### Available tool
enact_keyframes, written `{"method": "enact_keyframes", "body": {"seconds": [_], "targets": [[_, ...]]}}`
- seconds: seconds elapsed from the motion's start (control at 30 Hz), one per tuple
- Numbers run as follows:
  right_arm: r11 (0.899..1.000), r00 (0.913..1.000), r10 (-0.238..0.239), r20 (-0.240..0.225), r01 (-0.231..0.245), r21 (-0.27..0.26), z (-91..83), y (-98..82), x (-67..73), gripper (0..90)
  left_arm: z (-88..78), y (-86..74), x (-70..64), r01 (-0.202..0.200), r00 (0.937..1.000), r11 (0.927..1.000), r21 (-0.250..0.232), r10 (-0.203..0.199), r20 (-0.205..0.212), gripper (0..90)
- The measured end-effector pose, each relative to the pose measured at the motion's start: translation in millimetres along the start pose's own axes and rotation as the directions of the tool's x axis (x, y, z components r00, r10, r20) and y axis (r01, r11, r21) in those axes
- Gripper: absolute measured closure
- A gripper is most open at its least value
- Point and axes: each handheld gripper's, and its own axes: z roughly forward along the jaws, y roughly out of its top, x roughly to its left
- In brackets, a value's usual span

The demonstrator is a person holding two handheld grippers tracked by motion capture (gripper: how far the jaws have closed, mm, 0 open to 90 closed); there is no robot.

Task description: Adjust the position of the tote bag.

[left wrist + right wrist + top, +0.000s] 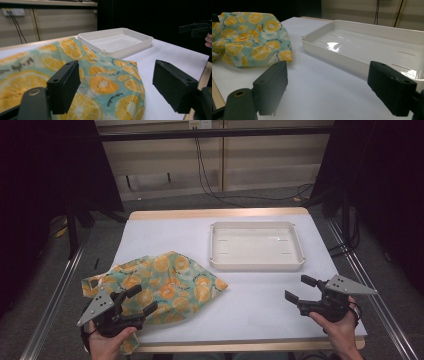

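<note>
A teal cloth printed with orange slices [165, 285] lies crumpled on the left part of the white table [260, 295]. My left gripper [141, 301] hovers over the cloth's near edge, jaws open, nothing between them; in the left gripper view the cloth [100, 82] spreads just under and ahead of my left gripper [116, 85]. An empty white tray [256, 246] sits at the table's middle right. At the near right my right gripper [300, 288] is open and empty, pointing toward the tray [372, 47]; the cloth [249, 37] shows to its left, and my right gripper [328, 90] stands above bare table.
The table's wooden front edge [240, 346] runs just before both hands. Metal rails [55, 295] flank the table on both sides. Black curtains hang left and right, and cables [210, 175] trail down the back wall to the floor.
</note>
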Motion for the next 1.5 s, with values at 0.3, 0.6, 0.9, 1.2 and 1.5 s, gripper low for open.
{"method": "enact_keyframes", "body": {"seconds": [0.3,0.6,0.9,1.2,1.5], "targets": [[0.999,0.9988,-0.022,-0.043,0.023,0.028,10.9,-1.1,10.3,17.1,-21.6,8.6,16.9,0.059,0.9976,0.9981,-0.017,-0.060,-0.035,32.9],[0.998,0.9977,-0.034,-0.059,0.036,0.042,16.3,-1.1,12.2,17.7,-26.2,18.5,31.1,0.037,0.9977,0.9985,0.040,-0.034,-0.059,34.6],[0.996,0.9956,-0.039,-0.086,0.045,0.072,22.2,-3.5,15.1,19.1,-40.1,6.0,62.9,0.063,0.9906,0.9930,0.101,-0.050,-0.127,31.3],[0.996,0.9956,-0.032,-0.089,0.039,0.076,22.6,-3.5,13.5,19.2,-61.8,7.8,85.6,0.117,0.9772,0.9913,0.060,-0.104,-0.185,27.7],[0.997,0.9957,-0.024,-0.089,0.031,0.075,22.2,-3.2,12.6,19.9,-46.7,-7.6,86.7,0.154,0.9780,0.9828,0.102,-0.137,-0.157,18.4]]}}
